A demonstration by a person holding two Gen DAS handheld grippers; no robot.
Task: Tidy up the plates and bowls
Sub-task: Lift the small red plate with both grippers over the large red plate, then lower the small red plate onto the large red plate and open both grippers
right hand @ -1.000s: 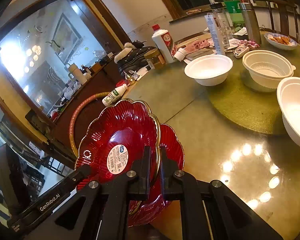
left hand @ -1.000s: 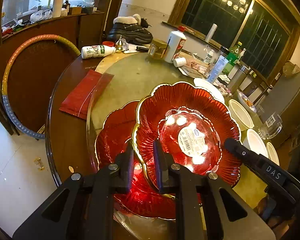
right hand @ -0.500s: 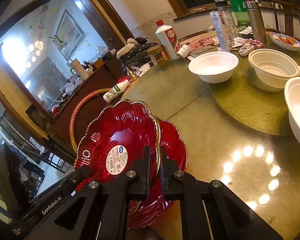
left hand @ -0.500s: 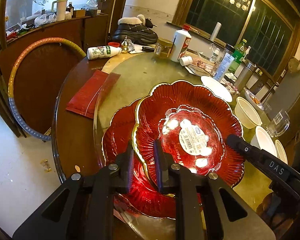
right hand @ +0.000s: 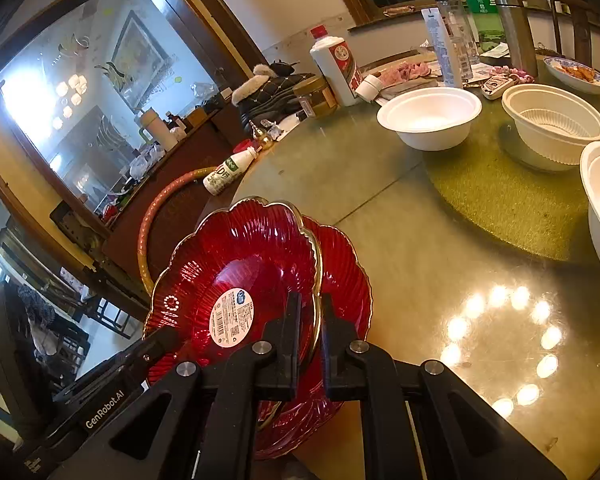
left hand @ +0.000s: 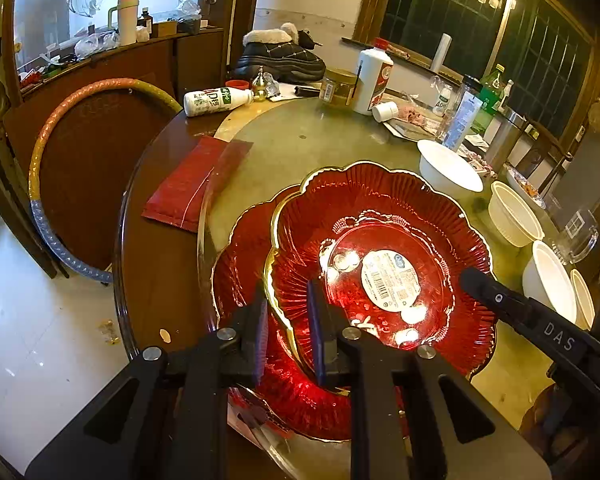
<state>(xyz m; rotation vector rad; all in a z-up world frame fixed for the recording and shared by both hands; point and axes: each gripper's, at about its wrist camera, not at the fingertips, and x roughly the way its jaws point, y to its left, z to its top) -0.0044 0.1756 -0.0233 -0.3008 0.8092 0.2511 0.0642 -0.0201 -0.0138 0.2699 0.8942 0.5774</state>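
The upper red plate [left hand: 380, 248] is held by its gold rim over the lower red plate [left hand: 240, 264], at the near left edge of the surface [right hand: 412, 264]. The left gripper [left hand: 288, 320] straddles the rim, slightly parted around it; the right gripper [right hand: 310, 332] is closed on the opposite rim. White bowls [right hand: 430, 116] stand further right, and bottles [left hand: 370, 76] at the far side.

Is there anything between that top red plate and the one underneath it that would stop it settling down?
Nothing visible. The top red plate sits over the lower red plate, with the left claw and right claw around its rim.
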